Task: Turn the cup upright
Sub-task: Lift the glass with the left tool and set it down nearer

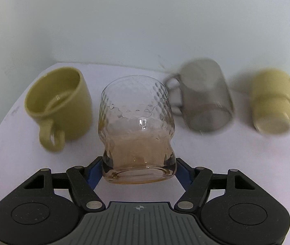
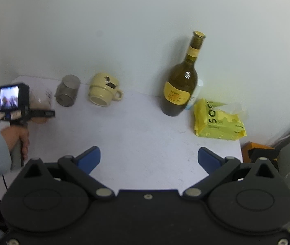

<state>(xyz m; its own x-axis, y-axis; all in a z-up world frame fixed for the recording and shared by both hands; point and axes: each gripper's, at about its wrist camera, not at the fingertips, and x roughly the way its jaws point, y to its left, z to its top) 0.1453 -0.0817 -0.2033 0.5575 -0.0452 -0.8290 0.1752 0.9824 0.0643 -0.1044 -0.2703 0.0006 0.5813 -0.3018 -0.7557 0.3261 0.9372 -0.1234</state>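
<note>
My left gripper (image 1: 138, 168) is shut on the base of a clear dimpled glass cup (image 1: 137, 122) with an amber tint, its mouth pointing away from me over the white table (image 1: 124, 71). In the right wrist view the left gripper (image 2: 40, 114) and the glass (image 2: 40, 100) show at far left, held by a hand. A grey glass mug (image 1: 204, 96) lies on its side to the right, also in the right wrist view (image 2: 67, 90). A cream mug (image 1: 273, 102) lies on its side, also in the right wrist view (image 2: 104, 91). My right gripper (image 2: 149, 157) is open and empty above the table.
An olive mug (image 1: 63, 102) stands upright at the left with its handle toward me. A dark wine bottle (image 2: 180, 85) stands at the back right against the wall. A yellow packet (image 2: 218, 122) lies beside it near the table's right edge. An orange object (image 2: 261, 151) sits off the table.
</note>
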